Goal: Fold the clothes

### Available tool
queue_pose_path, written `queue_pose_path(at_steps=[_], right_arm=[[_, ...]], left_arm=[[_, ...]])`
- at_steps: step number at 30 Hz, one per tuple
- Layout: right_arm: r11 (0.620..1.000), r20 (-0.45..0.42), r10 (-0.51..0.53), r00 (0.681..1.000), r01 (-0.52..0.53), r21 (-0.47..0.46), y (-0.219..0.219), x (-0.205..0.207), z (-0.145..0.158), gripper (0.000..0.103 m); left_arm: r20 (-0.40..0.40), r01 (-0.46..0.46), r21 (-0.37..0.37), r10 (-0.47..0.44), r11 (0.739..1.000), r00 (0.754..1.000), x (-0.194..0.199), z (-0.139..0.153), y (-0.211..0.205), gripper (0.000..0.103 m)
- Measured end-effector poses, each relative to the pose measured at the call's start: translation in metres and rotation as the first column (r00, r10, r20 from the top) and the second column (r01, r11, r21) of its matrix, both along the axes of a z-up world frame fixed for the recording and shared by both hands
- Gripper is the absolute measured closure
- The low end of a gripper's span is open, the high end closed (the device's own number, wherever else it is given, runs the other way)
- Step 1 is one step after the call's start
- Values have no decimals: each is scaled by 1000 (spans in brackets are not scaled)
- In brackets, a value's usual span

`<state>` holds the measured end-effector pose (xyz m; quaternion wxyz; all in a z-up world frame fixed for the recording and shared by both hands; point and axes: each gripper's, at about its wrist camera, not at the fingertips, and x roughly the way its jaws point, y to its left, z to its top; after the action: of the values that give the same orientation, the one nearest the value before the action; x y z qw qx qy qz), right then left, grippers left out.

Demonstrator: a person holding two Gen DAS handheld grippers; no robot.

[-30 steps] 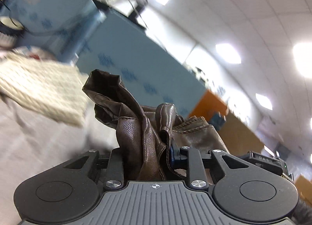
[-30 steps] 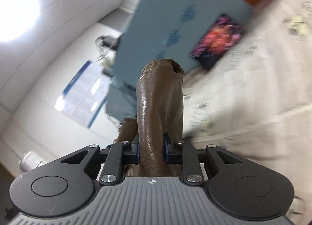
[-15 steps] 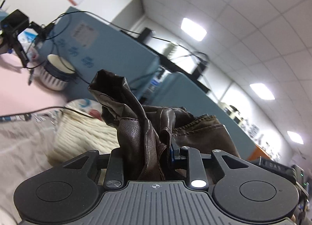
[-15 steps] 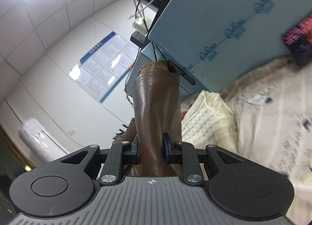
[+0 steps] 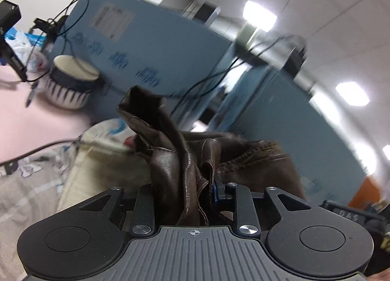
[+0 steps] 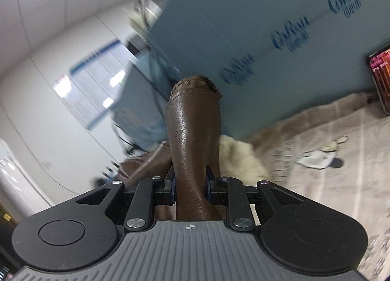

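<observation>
A brown leather garment [image 5: 170,166] is bunched between the jaws of my left gripper [image 5: 185,191], which is shut on it; folds stick up and a stitched part [image 5: 263,161] trails right. My right gripper [image 6: 190,186] is shut on another smooth part of the brown leather garment [image 6: 192,135], which stands up like a tube with a hemmed end. More of it hangs left below the right gripper. Both grippers are held up off the bed.
A cream knitted garment [image 5: 97,166] [image 6: 241,156] lies on the printed grey bedsheet [image 6: 329,183] [image 5: 26,183]. Blue partition panels [image 5: 151,44] [image 6: 268,37] stand behind. A striped round pot [image 5: 70,83] and cables sit on a pink surface [image 5: 29,120] at the left.
Both views have swung: the left now faces the blue panel and pot closer, the right shows more bedsheet and panel. Both grippers stay shut on the leather garment.
</observation>
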<state>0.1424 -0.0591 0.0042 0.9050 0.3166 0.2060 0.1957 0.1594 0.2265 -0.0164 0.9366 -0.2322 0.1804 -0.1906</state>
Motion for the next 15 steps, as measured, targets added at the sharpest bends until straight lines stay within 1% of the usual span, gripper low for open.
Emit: queue_pose_path(at_steps=[1, 3, 4, 5, 6, 8, 10, 11, 12, 13, 14, 15], right_arm=[[1000, -2, -6, 1000, 6, -26, -1, 3, -4, 83], [998, -8, -18, 1000, 18, -62, -3, 6, -9, 82], [997, -12, -27, 1000, 26, -78, -4, 7, -10, 79], [995, -16, -35, 999, 33, -94, -5, 8, -12, 76], [992, -18, -47, 999, 44, -122, -4, 8, -13, 71], [979, -11, -73, 997, 69, -192, 0, 7, -14, 63], [966, -7, -98, 995, 93, -243, 2, 5, -16, 49], [959, -7, -113, 994, 107, -263, 2, 4, -16, 46], [952, -8, -127, 992, 120, -282, 3, 3, -17, 39], [945, -9, -142, 990, 133, -300, 3, 2, -16, 32], [938, -10, -154, 988, 143, -316, 3, 1, -16, 29], [931, -9, -166, 986, 154, -331, 2, 1, -16, 25]], left_arm=[[-2, -17, 20, 17, 1000, 1000, 0, -4, 0, 76], [-20, -32, 17, 32, 999, 999, 2, -7, 4, 71], [-25, -36, 17, 36, 999, 999, 2, -8, 6, 66], [-24, -44, 41, 45, 998, 999, 0, -8, 4, 63], [-22, -52, 65, 53, 997, 998, -1, -8, 2, 60], [-19, -74, 126, 77, 989, 997, -4, -8, -2, 44], [-18, -105, 179, 110, 978, 994, -8, -6, -5, 34], [-16, -118, 204, 124, 972, 992, -11, -4, -7, 28], [-14, -131, 228, 137, 965, 990, -13, -3, -8, 25], [-15, -144, 254, 153, 956, 988, -15, -1, -10, 17], [-14, -162, 283, 173, 945, 985, -17, 0, -13, 11], [-11, -181, 315, 195, 932, 981, -19, 1, -15, 9]])
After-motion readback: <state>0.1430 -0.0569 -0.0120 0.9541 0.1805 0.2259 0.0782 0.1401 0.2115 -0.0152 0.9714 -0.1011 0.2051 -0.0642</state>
